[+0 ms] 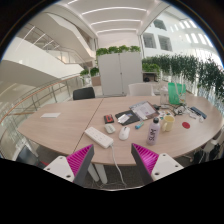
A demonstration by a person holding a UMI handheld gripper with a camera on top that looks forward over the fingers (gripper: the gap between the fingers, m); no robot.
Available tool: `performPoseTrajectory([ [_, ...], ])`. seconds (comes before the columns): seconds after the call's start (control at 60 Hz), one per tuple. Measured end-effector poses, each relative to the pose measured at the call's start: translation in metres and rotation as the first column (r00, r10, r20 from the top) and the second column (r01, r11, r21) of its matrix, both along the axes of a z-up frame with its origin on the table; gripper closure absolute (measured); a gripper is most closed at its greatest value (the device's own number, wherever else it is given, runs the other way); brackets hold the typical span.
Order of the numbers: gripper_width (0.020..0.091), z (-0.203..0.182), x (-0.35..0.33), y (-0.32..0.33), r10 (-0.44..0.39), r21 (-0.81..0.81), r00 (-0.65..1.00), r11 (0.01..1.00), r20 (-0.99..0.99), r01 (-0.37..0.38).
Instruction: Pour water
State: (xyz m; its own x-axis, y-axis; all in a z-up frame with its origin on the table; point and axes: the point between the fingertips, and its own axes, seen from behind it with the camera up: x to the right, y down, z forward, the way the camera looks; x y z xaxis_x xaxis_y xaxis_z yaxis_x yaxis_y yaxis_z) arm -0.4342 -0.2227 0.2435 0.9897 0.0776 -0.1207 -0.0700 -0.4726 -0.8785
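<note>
— Fingers of the tool (113, 158) stood apart, did they not?

— They did. Both pink pads (78, 160) showed at the bottom of the gripper view with a wide gap between them, and nothing was held in that gap.

— And where was the bottle?

— A clear bottle (153, 129) with a dark cap stood upright on the pale wooden desk (60, 125), beyond the right finger and apart from it. Just beside it stood a yellow bottle (167, 123).

— What else lay on the desk?

— A white keyboard (98, 136) lay ahead of the left finger, with a small white object (125, 132) near it. Farther back were papers and a book (144, 110), and a green container (176, 93) stood toward the far right end.

— Beyond the desk?

— A dark chair (84, 93) stood at the far side, with white cabinets (121, 72) topped by plants behind it.
</note>
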Motion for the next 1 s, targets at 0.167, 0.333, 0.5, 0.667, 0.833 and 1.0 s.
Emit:
performPoseTrajectory([
  [0.167, 0.0271, -0.010, 0.012, 0.009, 0.007, 0.049, 0.999, 0.999, 0.031, -0.009],
  [0.333, 0.0273, -0.037, 0.060, 0.041, 0.000, 0.200, 0.997, 0.980, 0.076, -0.015],
  [0.5, 0.0272, -0.098, 0.126, 0.092, -0.064, 0.250, 0.996, 0.967, 0.062, 0.046],
  [0.667, 0.0274, -0.147, 0.177, 0.168, -0.093, 0.265, 0.992, 0.962, 0.084, 0.068],
  [0.833, 0.0273, -0.161, 0.195, 0.238, -0.089, 0.286, 0.993, 0.956, 0.074, 0.064],
  [1.0, 0.0552, -0.172, 0.199, 0.295, -0.068, 0.275, 0.994, 0.960, 0.084, 0.043],
])
